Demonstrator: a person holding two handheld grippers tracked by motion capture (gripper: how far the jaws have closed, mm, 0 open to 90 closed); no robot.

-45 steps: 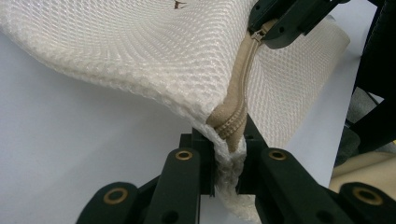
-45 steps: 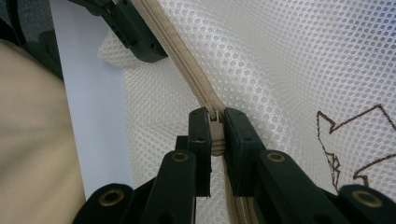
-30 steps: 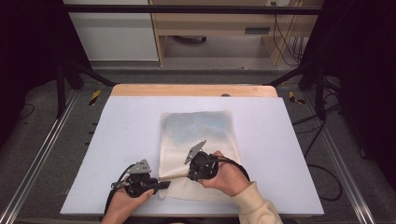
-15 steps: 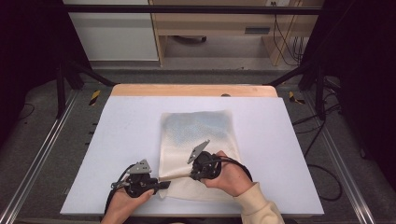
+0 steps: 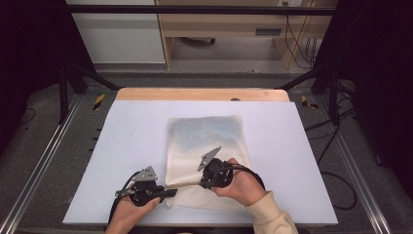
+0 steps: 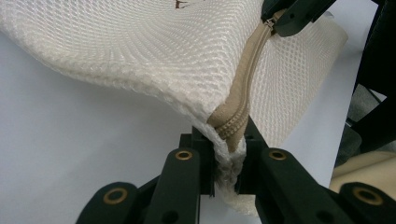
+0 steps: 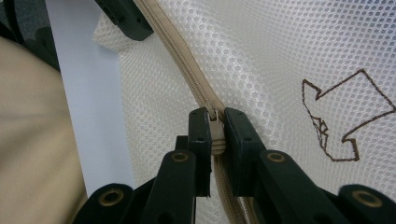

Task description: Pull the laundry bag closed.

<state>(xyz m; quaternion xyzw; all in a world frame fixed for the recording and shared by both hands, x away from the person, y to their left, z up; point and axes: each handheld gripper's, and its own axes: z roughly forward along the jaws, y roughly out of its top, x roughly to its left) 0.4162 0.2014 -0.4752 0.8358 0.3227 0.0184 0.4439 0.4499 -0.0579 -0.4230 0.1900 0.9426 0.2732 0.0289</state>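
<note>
A cream mesh bag (image 5: 207, 139) lies flat on the white table (image 5: 131, 131), its near edge lifted where a beige zipper (image 6: 245, 88) runs. My left gripper (image 5: 171, 192) is shut on the bag's near left corner, at the zipper's end (image 6: 229, 144). My right gripper (image 5: 202, 182) sits a short way along the same zipper, shut on the zipper pull (image 7: 216, 133). The zipper tape (image 7: 177, 56) stretches taut between the two grippers. In the right gripper view the left gripper's jaws (image 7: 126, 18) show at the top; in the left gripper view the right gripper (image 6: 292, 16) shows at the top right.
A brown arrow print (image 7: 341, 116) marks the mesh beside the zipper. A cream sleeve (image 5: 272, 219) comes in at the table's near edge. A wooden strip (image 5: 199, 94) edges the far side. Black frame rails (image 5: 44, 156) run along both sides.
</note>
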